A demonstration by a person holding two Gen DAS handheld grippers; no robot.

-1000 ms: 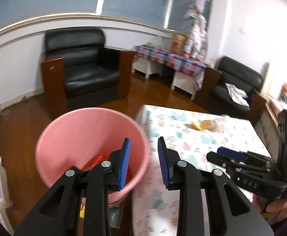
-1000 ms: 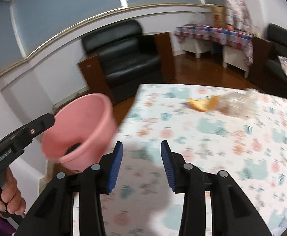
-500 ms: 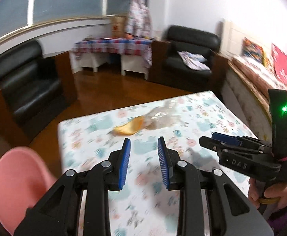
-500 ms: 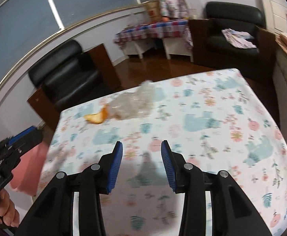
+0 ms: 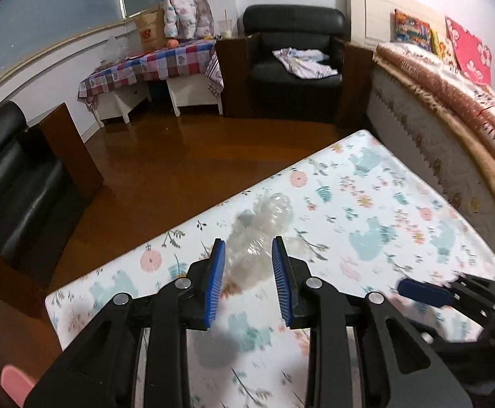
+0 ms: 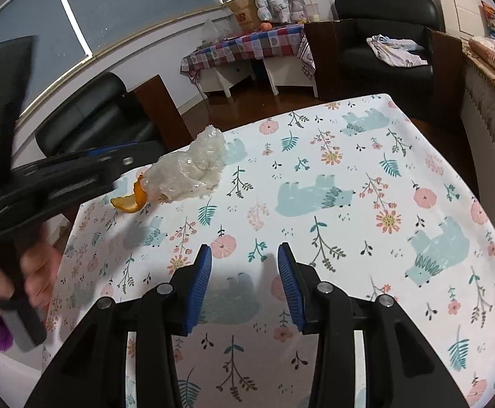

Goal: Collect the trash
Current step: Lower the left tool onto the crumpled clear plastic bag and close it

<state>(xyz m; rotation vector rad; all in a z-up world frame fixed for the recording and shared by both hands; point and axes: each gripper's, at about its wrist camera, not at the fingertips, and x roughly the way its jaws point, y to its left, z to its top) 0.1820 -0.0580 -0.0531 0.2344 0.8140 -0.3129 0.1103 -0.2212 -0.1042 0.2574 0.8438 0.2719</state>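
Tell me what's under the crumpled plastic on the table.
Only the floral tablecloth shows around the plastic. An orange peel lies against its left end. Whatever sits directly beneath the plastic is covered.

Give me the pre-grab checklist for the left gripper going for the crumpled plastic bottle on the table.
1. Left gripper jaws open and empty: ok.
2. Crumpled plastic bottle lined up between the left fingers: ok in the left wrist view.
3. Pads touching the bottle: cannot tell; that view is blurred.
4. Orange peel clear of the grab: not ok, it lies against the bottle's end.
5. Right gripper out of the way: ok, open and empty over the bare tablecloth.
6. Pink bin within reach: cannot tell, only a sliver shows.
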